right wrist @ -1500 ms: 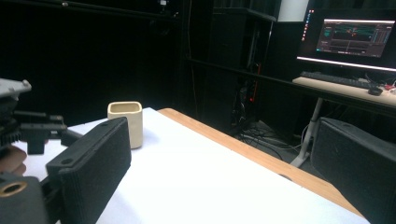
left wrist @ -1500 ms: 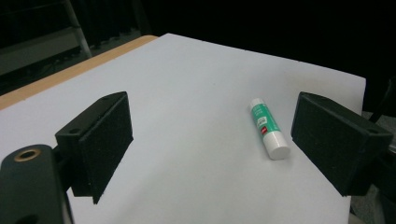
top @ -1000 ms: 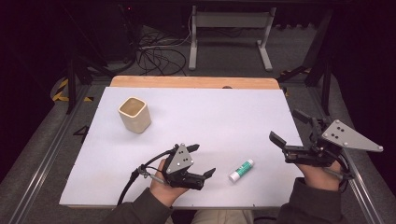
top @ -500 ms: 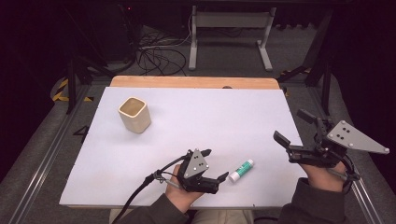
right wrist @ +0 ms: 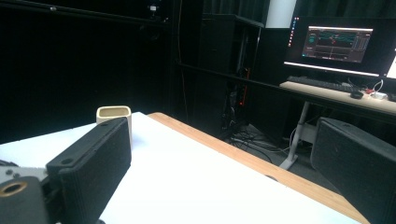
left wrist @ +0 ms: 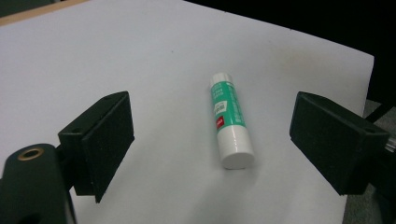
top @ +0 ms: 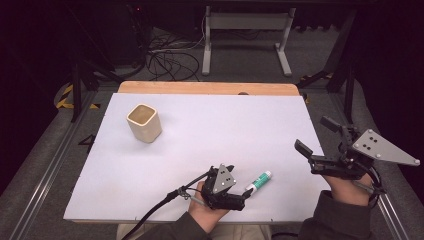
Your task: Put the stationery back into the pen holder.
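A white glue stick [top: 260, 181] with a green label lies flat near the front edge of the white table top [top: 210, 130]. My left gripper [top: 244, 199] is right beside its near end and points at it. In the left gripper view the glue stick [left wrist: 229, 119] lies lengthwise in the wide gap of the left gripper [left wrist: 212, 112]. The pads stand well apart from it on both sides, so the gripper is open. My right gripper [top: 316, 135] hovers open and holding nothing at the table's right edge. A beige square cup [top: 144, 122] stands upright at the back left.
A wooden strip [top: 207, 88] borders the table's far edge. Beyond it are cables [top: 165, 60] and a metal stand [top: 245, 30] on the floor. In the right gripper view, past the right gripper [right wrist: 224, 154], the cup [right wrist: 114, 114] shows and a lit monitor [right wrist: 334, 44] stands on a desk.
My left gripper has moved right and down across the front of the table, ending close to the glue stick. The right gripper has stayed where it was.
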The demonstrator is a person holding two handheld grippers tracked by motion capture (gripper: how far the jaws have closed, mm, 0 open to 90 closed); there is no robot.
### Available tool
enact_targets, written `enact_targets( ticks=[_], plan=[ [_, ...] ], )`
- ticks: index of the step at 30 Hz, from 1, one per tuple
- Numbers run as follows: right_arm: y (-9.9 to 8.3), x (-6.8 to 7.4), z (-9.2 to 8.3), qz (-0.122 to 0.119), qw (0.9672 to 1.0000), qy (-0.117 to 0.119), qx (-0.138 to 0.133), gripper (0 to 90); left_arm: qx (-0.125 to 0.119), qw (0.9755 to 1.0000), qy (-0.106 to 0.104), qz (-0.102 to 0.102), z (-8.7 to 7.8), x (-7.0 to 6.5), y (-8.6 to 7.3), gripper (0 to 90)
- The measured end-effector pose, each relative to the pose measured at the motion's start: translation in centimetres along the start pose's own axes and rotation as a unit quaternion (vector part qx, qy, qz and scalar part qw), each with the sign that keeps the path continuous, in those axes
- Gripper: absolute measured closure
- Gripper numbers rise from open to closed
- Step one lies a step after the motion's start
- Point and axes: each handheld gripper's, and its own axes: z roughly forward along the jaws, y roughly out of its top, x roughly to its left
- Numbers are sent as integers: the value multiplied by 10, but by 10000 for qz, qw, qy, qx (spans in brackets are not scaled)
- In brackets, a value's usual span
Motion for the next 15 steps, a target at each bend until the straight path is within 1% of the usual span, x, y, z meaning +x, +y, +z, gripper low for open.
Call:
enact_targets(
  ticks=[4, 7, 9, 10, 12, 15],
  plan=[
    [1, 0, -1, 1, 10000, -23, -9, 57, 189, 9998, -3, 8, 8, -4, -1, 154],
    [1, -1, -2, -18, 10000, -32, -25, 57, 326, 9994, -71, -35, 14, -6, -2, 160],
    [2, -1, -3, -6, 10000, -38, -43, 57, 455, 9989, -126, -29, 18, -8, -3, 189],
    [2, -1, -4, 0, 10000, -41, -44, 57, 507, 9987, -108, 8, 20, -9, -3, 199],
    [2, -1, -5, -2, 10000, -54, -59, 57, 638, 9979, -53, 21, 24, -11, -3, 201],
    [2, -2, -5, -11, 10000, -54, -72, 57, 739, 9973, 35, 47, 29, -12, -3, 208]
  ],
)
